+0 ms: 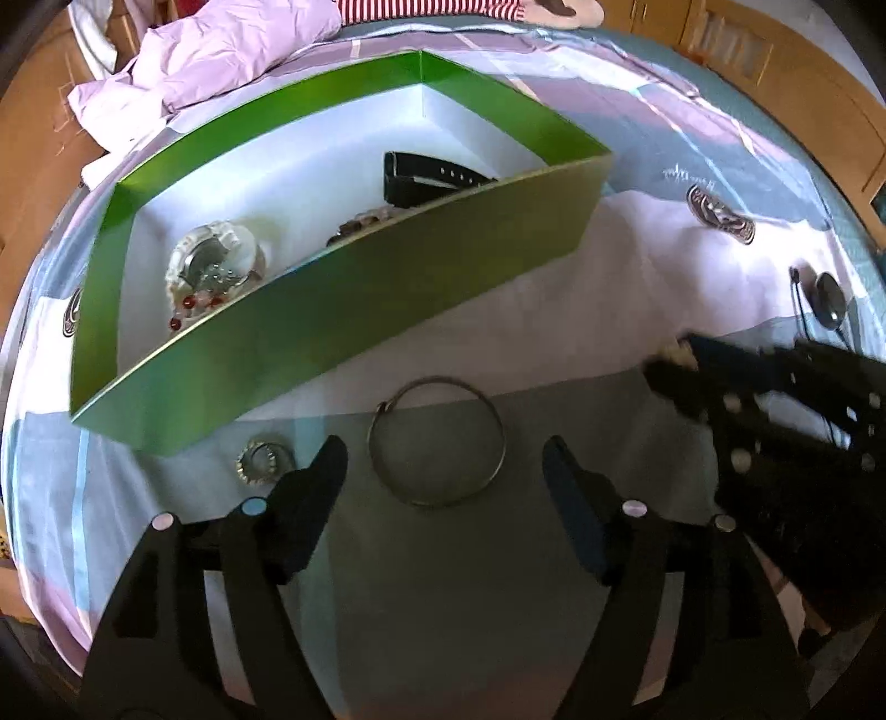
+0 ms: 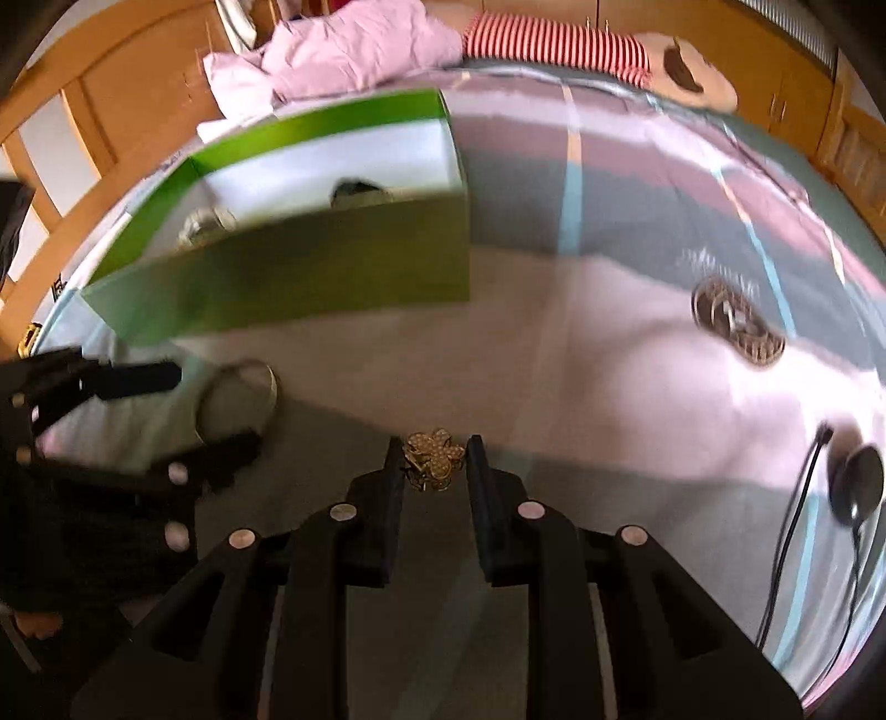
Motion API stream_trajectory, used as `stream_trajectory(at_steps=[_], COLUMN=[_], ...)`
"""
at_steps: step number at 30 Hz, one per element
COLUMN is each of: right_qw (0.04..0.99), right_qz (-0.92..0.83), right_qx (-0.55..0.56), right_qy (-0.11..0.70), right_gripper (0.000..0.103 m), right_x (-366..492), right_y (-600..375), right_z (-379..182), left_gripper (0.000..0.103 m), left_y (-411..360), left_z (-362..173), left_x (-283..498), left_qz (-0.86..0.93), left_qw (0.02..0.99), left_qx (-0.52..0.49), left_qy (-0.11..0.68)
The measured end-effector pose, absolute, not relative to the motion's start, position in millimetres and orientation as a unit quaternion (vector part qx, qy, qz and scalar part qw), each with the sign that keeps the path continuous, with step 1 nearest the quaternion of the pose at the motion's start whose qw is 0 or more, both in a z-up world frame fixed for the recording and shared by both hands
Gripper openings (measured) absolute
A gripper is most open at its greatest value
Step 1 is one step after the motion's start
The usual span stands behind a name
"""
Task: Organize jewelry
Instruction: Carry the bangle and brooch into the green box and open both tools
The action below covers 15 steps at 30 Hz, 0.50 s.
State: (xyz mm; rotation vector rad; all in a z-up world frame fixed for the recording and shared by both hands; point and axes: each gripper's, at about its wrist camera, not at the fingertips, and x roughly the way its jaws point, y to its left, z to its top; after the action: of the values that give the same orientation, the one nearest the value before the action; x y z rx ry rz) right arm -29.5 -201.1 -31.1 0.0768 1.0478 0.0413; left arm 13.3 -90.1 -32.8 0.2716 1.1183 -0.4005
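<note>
Presently, as found:
Left gripper [image 1: 443,471]: jaws wide, empty, straddling the silver bangle [image 1: 437,441] on the bedsheet [image 1: 554,332].
Right gripper [image 2: 433,462]: clamped on gold flower brooch [image 2: 433,458].
Green box [image 1: 332,310]: far left, holding a black watch [image 1: 426,180].

A bedroom in a home. The work surface is a bed [image 2: 637,232] spread with a patchwork sheet in lilac, grey and teal blocks, printed with round emblems [image 2: 736,327]. A crumpled lilac quilt [image 2: 360,50] is bunched at the far end, beside a red-and-white striped cloth [image 2: 554,47]. Light wooden furniture [image 2: 99,94] with panelled fronts curves around the bed on both sides. A green box [image 1: 343,288] holding jewelry sits on the sheet.
</note>
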Motion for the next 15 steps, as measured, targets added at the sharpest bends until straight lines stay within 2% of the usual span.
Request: stream_trajectory(at_steps=[3,4,6,12,15], right_qw=[0.862,0.862,0.862,0.867,0.878], right_qz=[0.02,0.021,0.024,0.033,0.039], right_qx=[0.04,0.041,0.041,0.045,0.052], right_qy=[0.505,0.505,0.504,0.496,0.473], right_gripper=[0.023,0.023,0.023,0.023,0.023], right_x=[-31.7,-31.8,-31.0,-30.7,-26.9], right_y=[-199.8,-199.0,-196.3,-193.1,-195.3], right_z=[-36.6,-37.3,-37.1,-27.1,-6.4], left_gripper=[0.073,0.065,0.06,0.06,0.06], left_y=[-92.4,-92.3,-91.5,-86.4,-76.0], left_z=[-46.6,-51.2,-53.7,-46.0,-16.2], left_x=[19.2,21.5,23.8,18.3,9.1], left_qz=[-0.178,-0.174,-0.177,-0.176,-0.181], left_qw=[0.81,0.807,0.805,0.815,0.834], left_qx=[0.133,0.137,0.132,0.13,0.11], left_qy=[0.542,0.547,0.55,0.537,0.509])
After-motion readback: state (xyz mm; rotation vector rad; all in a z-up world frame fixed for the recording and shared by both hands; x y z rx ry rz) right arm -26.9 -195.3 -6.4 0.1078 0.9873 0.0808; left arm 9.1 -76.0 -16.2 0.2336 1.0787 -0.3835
